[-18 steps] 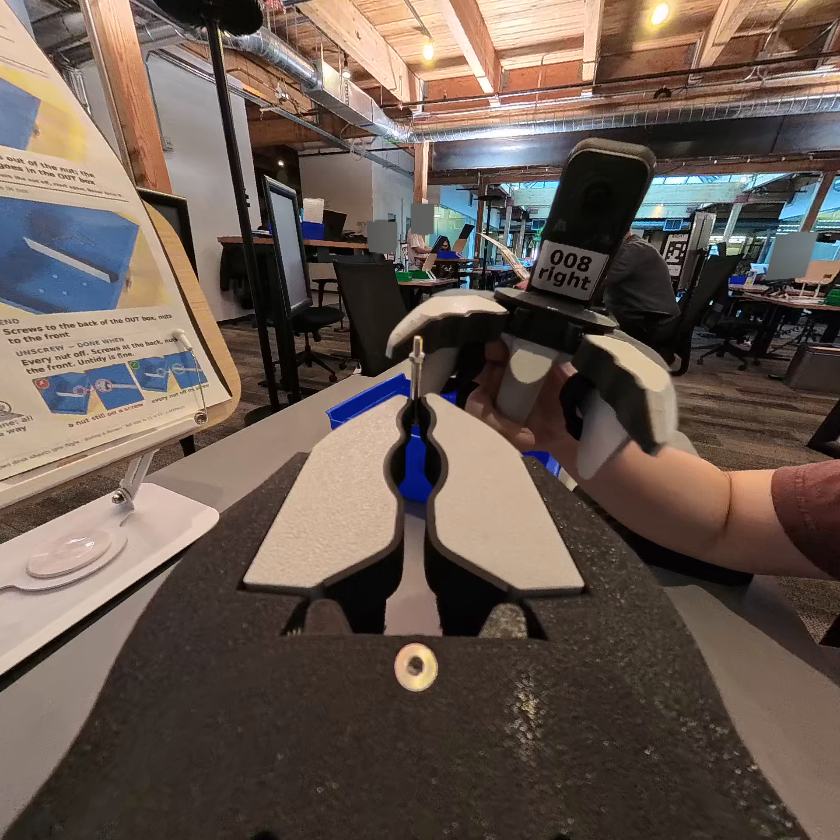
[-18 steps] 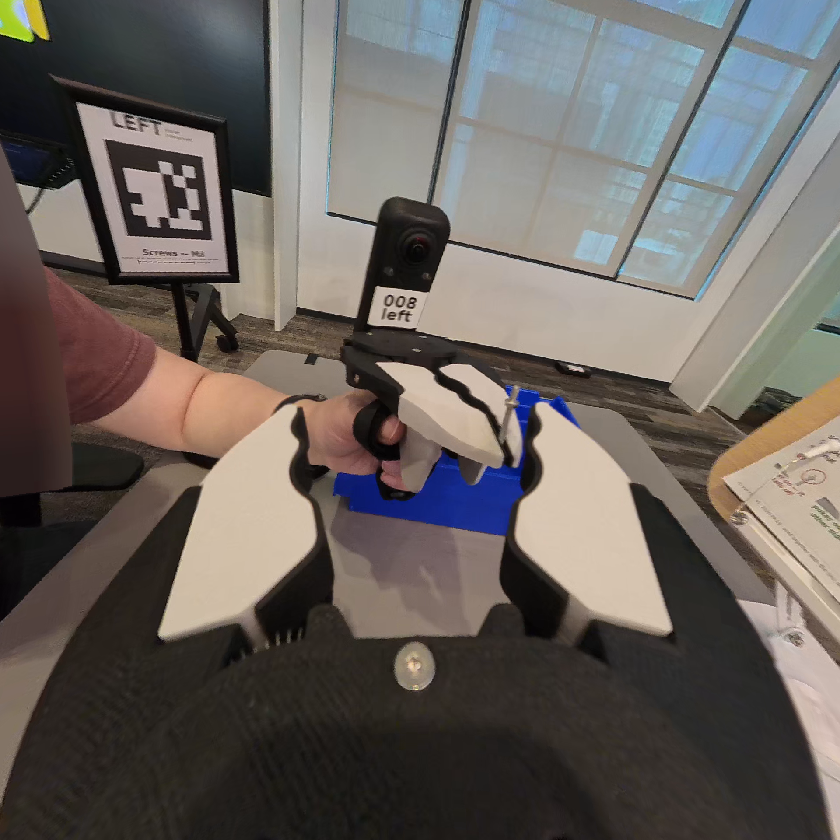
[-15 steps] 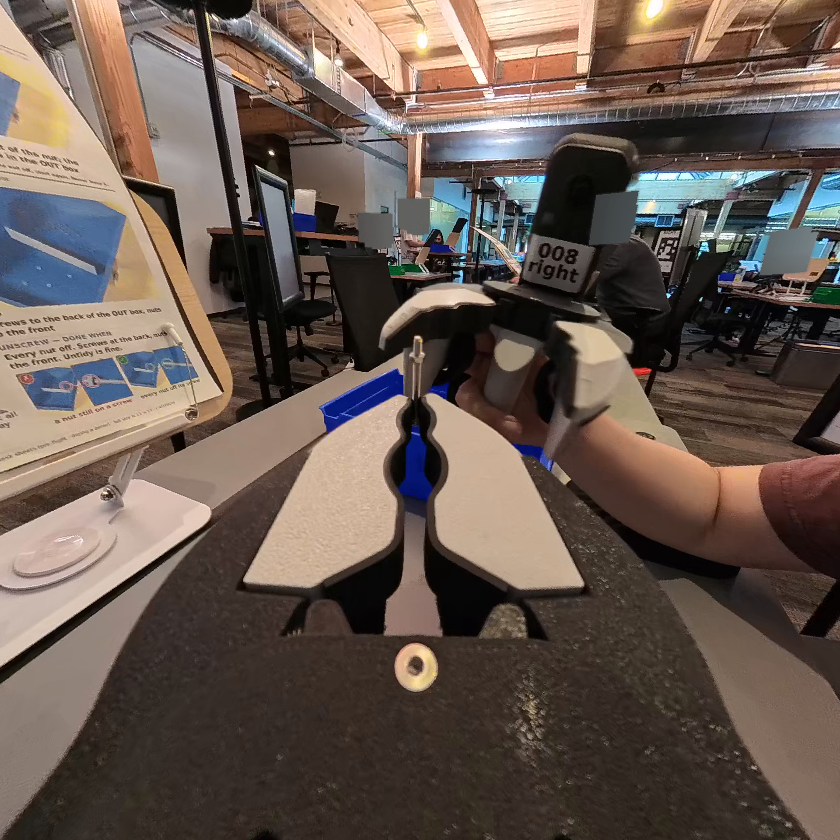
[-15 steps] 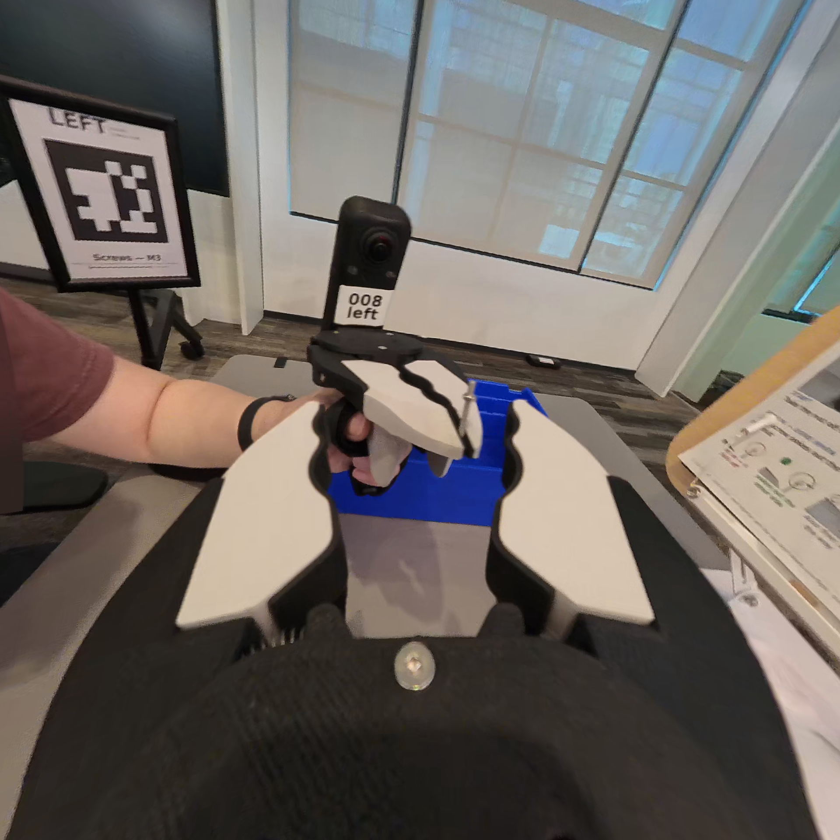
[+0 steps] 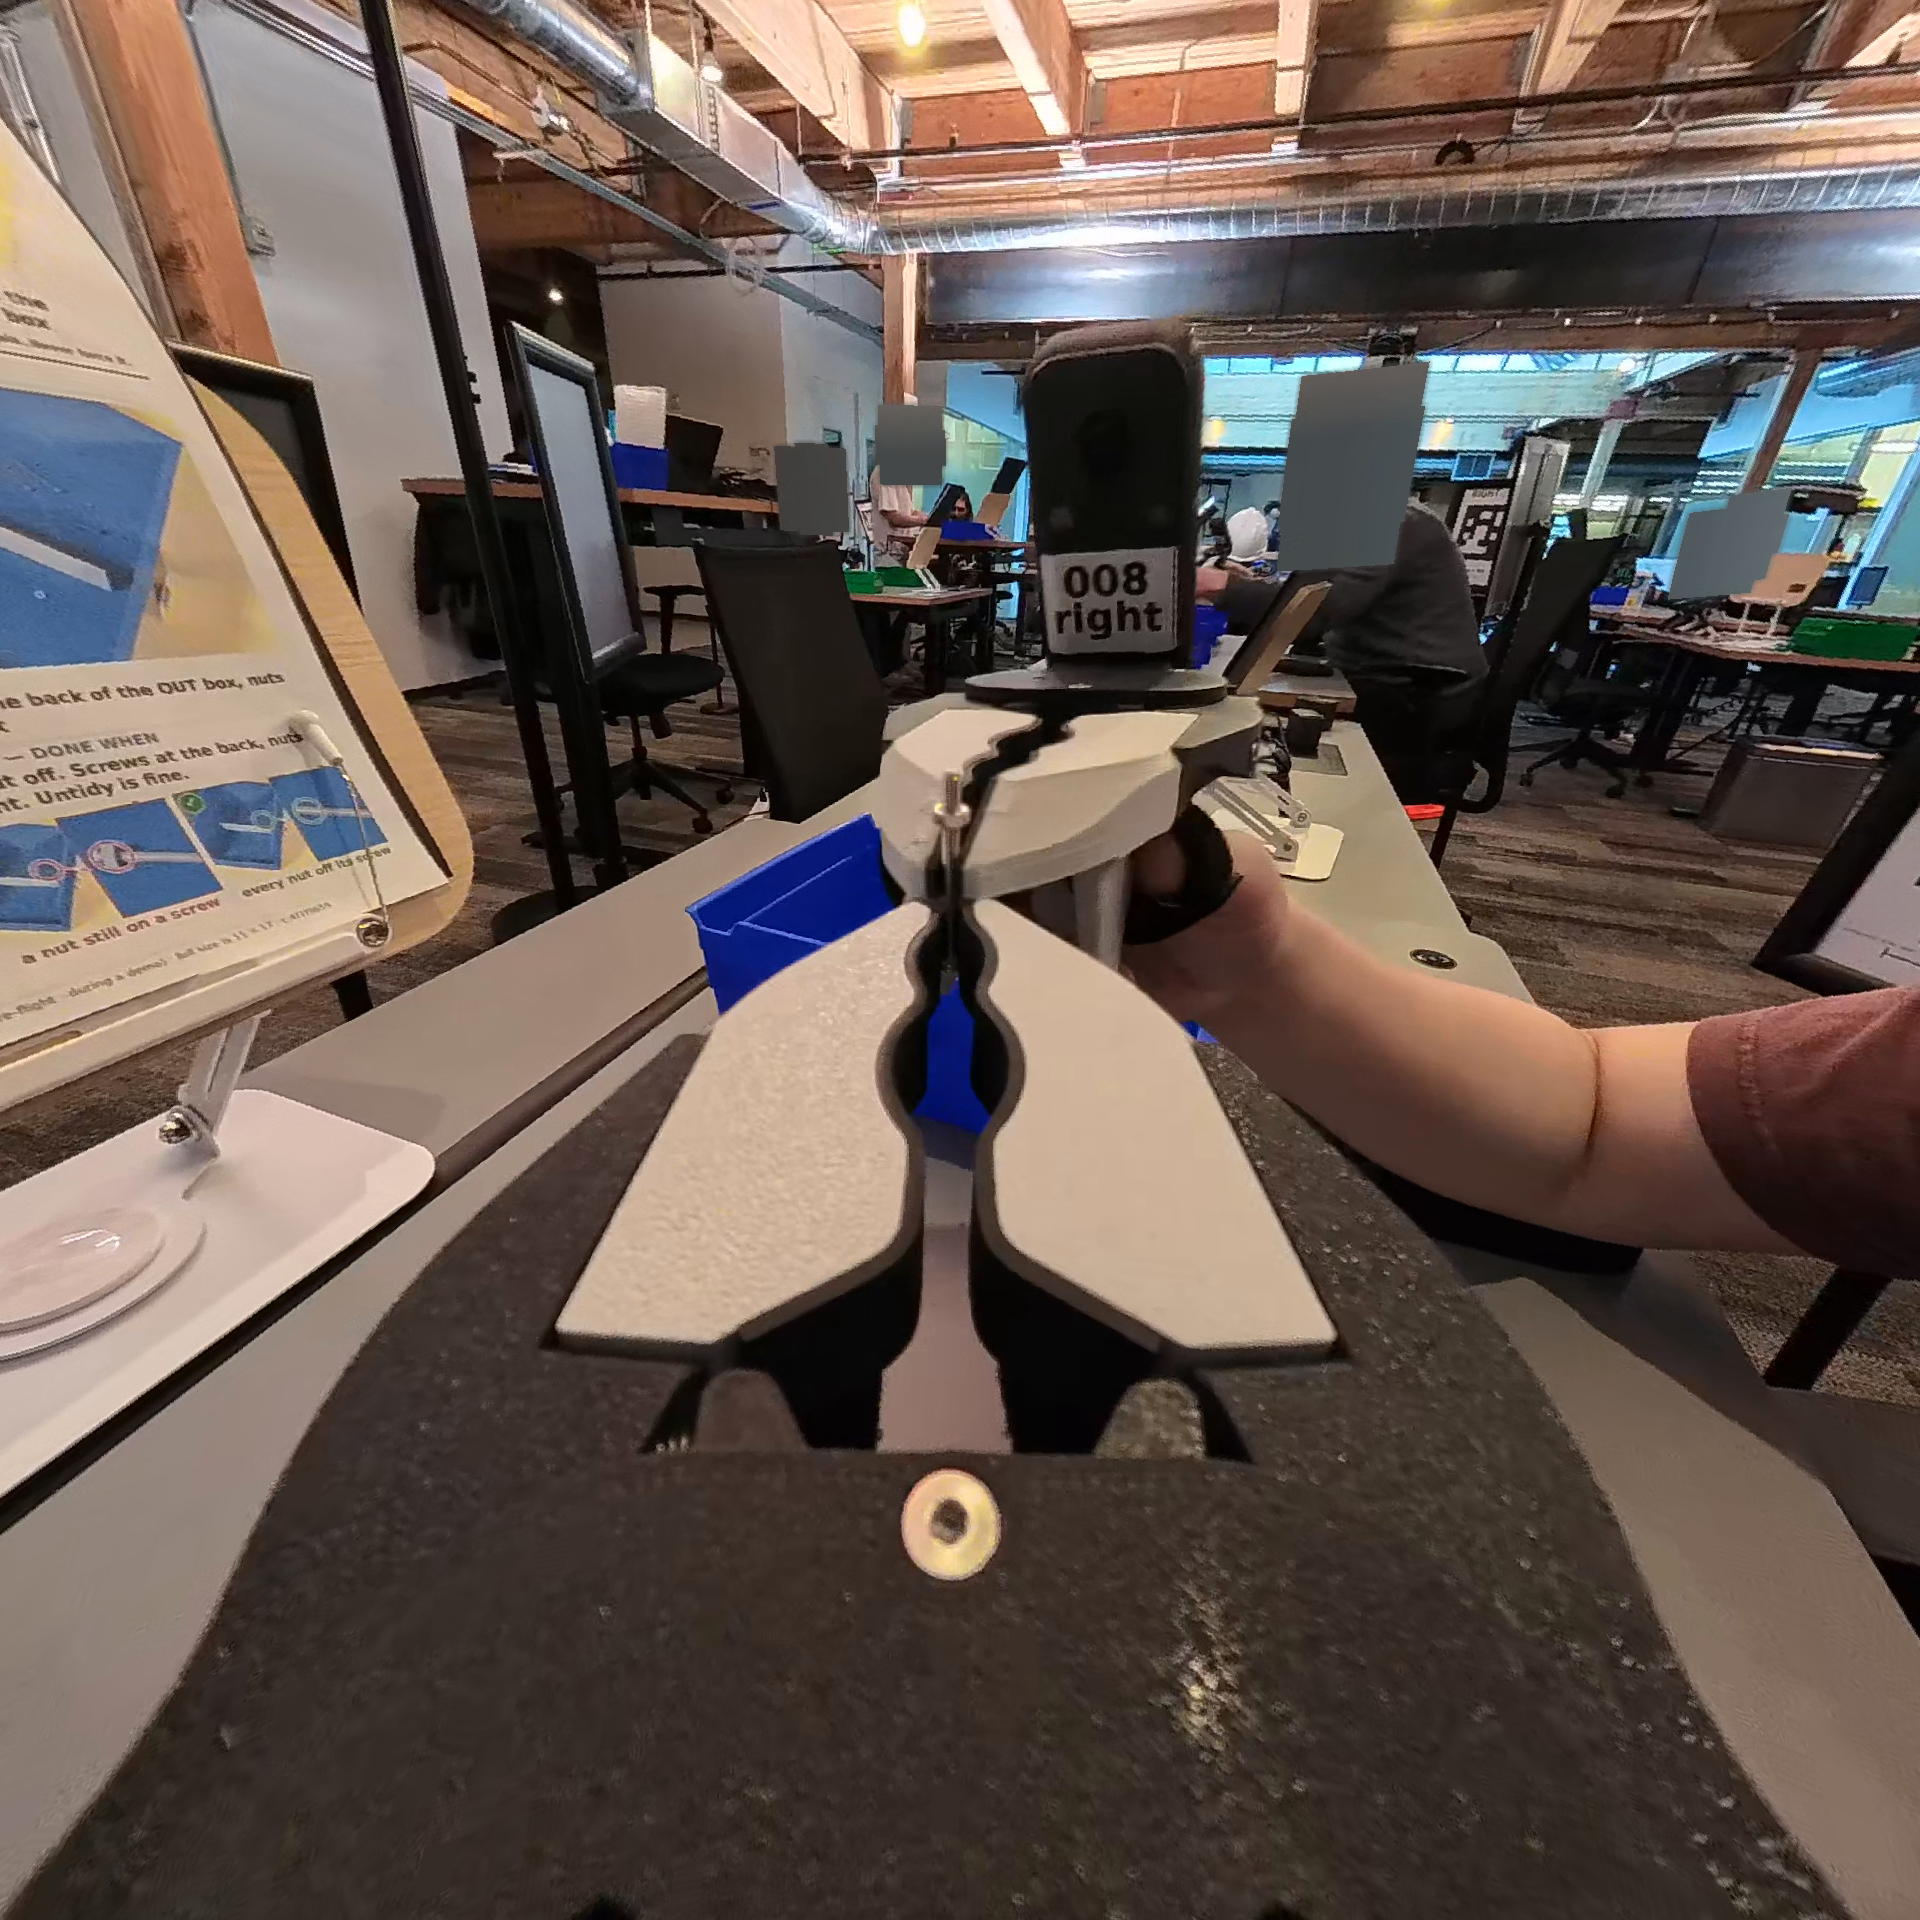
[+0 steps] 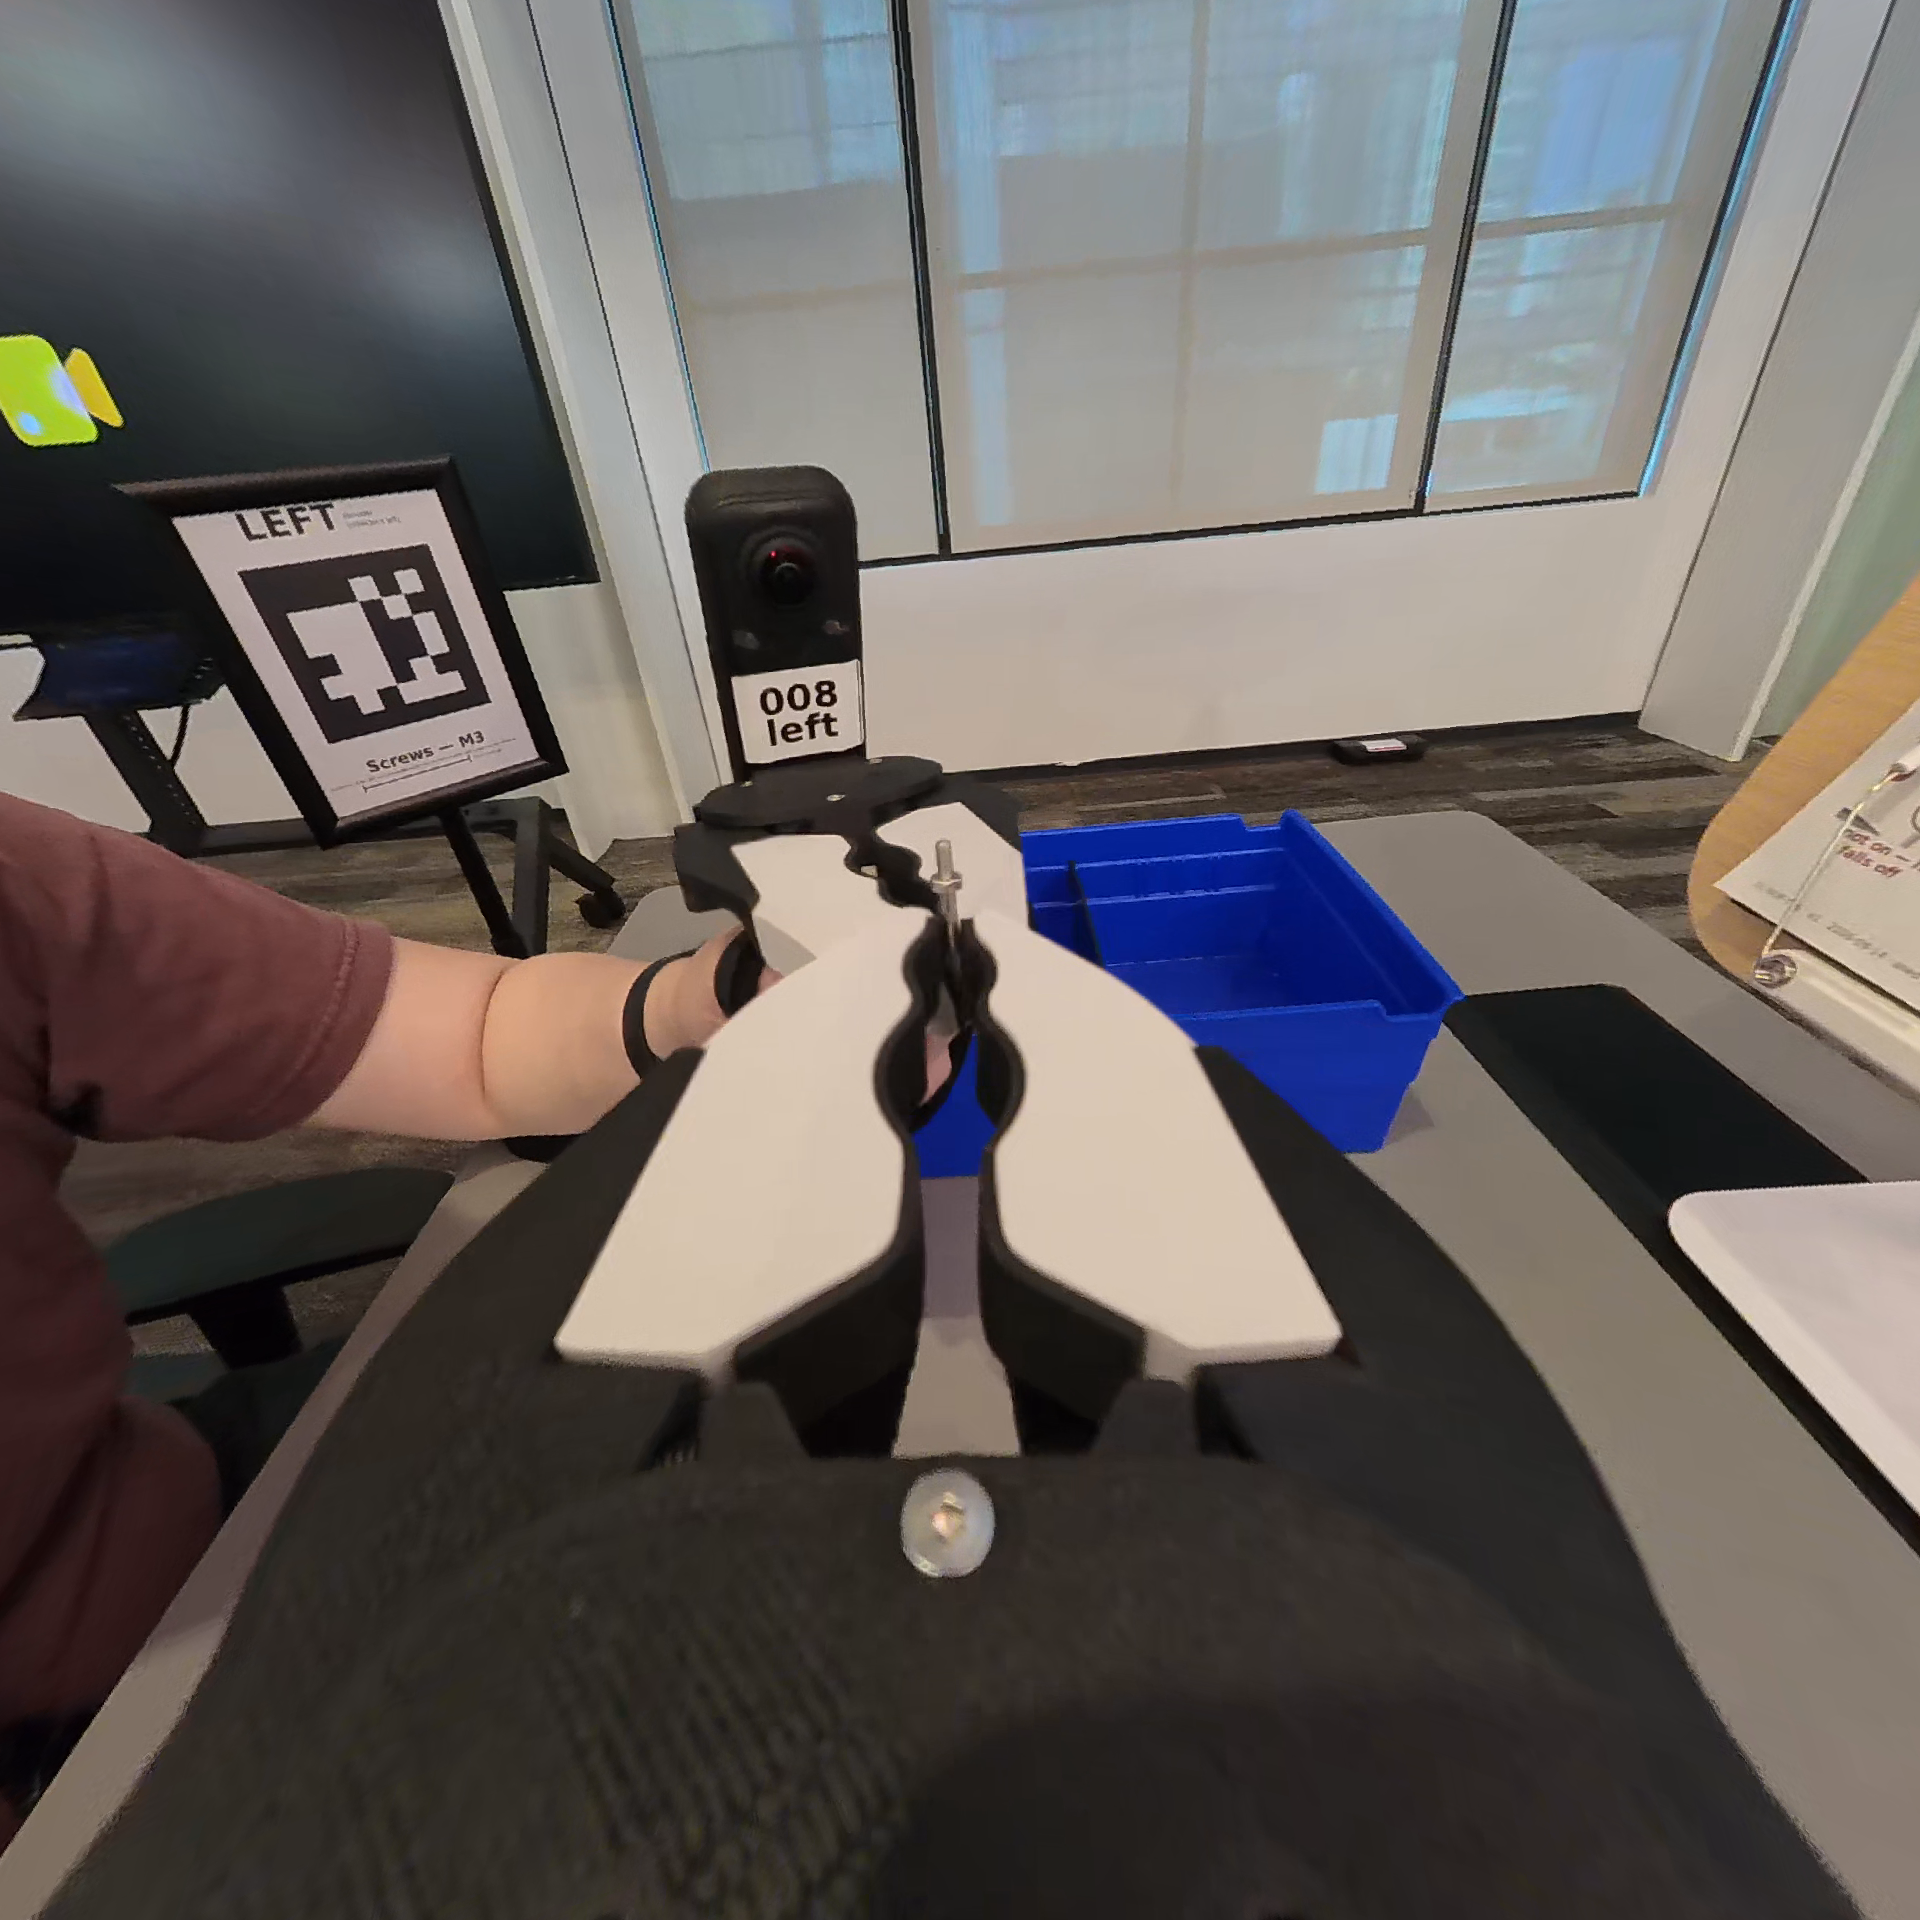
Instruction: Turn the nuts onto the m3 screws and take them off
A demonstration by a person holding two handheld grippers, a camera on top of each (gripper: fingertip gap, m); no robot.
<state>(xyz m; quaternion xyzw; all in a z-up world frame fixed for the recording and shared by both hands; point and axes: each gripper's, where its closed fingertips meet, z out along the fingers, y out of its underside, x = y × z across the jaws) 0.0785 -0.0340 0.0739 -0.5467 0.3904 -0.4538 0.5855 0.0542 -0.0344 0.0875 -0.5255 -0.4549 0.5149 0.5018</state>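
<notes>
A thin M3 screw point(image 5: 948, 868) stands upright with a wider nut-like piece point(image 5: 948, 816) near its top. My left gripper point(image 5: 948, 920) is shut on the screw's lower shank. My right gripper point(image 6: 948, 930) faces it tip to tip and is shut on the same screw point(image 6: 947, 902), just under the nut-like piece point(image 6: 944, 881). I cannot tell whether its pads touch that piece. Both are held in the air above the near end of a blue bin point(image 6: 1299, 997). The right gripper also shows in the left wrist view point(image 5: 1039, 800).
The blue bin point(image 5: 790, 925) sits on a grey table point(image 6: 1507, 1299) with a black mat point(image 6: 1621, 1091) beside it. An instruction sheet on a wooden stand point(image 5: 156, 727) is at the table's edge. A framed marker sign point(image 6: 374, 644) stands behind. People sit at desks far back. Only a small space, under 4 cm, lies between the two pairs of fingers.
My right gripper was open off to the side. It has swung in line with the left gripper and shut on the screw. The left gripper kept its hold.
</notes>
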